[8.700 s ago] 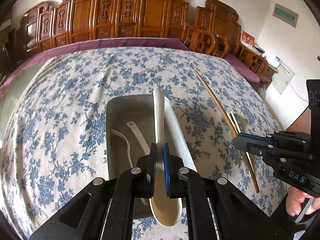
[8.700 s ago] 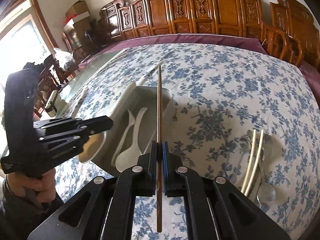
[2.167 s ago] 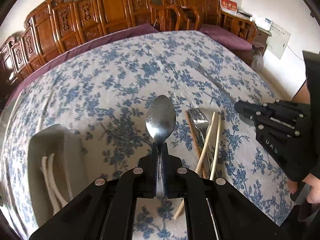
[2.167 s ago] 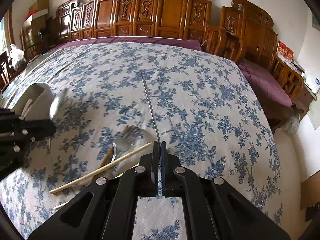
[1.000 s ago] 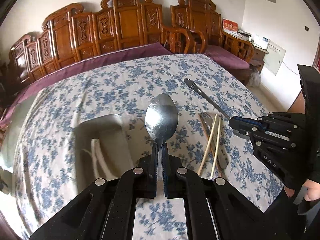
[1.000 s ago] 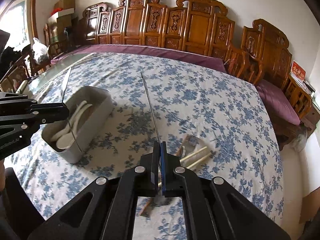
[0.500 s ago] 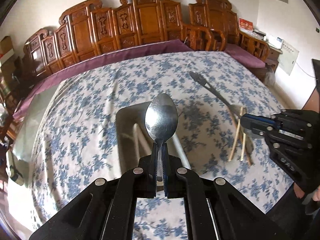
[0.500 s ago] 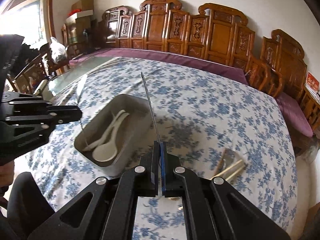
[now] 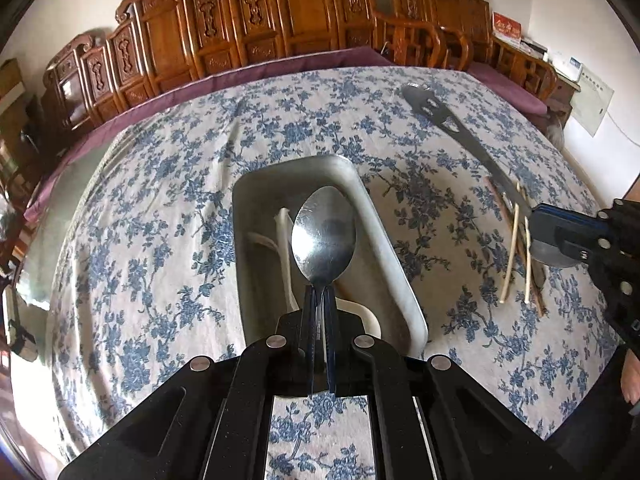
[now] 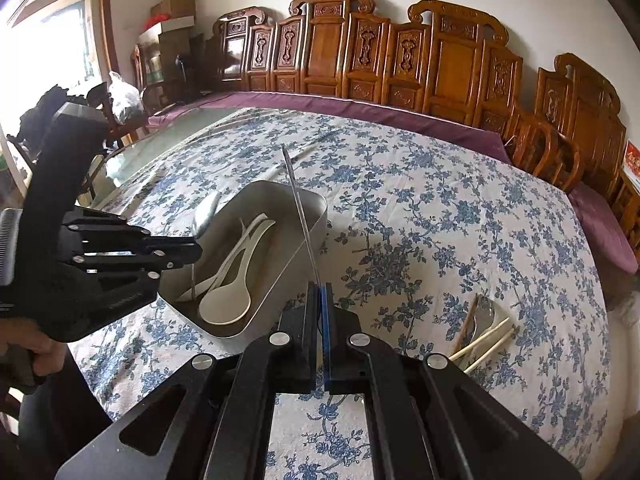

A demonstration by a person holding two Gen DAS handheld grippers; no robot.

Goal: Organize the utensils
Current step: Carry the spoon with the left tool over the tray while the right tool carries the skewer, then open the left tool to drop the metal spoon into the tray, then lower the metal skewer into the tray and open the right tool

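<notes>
Both hand-held grippers have swung from the loose chopsticks (image 9: 516,256) toward the metal tray (image 9: 400,264), now at frame centre. Left hand-held gripper (image 9: 319,320), angled steeply downward, clamps a steel spoon (image 9: 323,236) by its handle, bowl poised over the tray's white ceramic spoons (image 10: 228,276), probably for dropping in. Right hand-held gripper (image 10: 319,320), tilted down, pinches a slotted metal knife (image 9: 460,136) over the tray's right rim.

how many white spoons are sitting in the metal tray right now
2. Both white spoons lie side by side in the metal tray: one with its bowl at the near end, the other partly under it. More may be hidden.
</notes>
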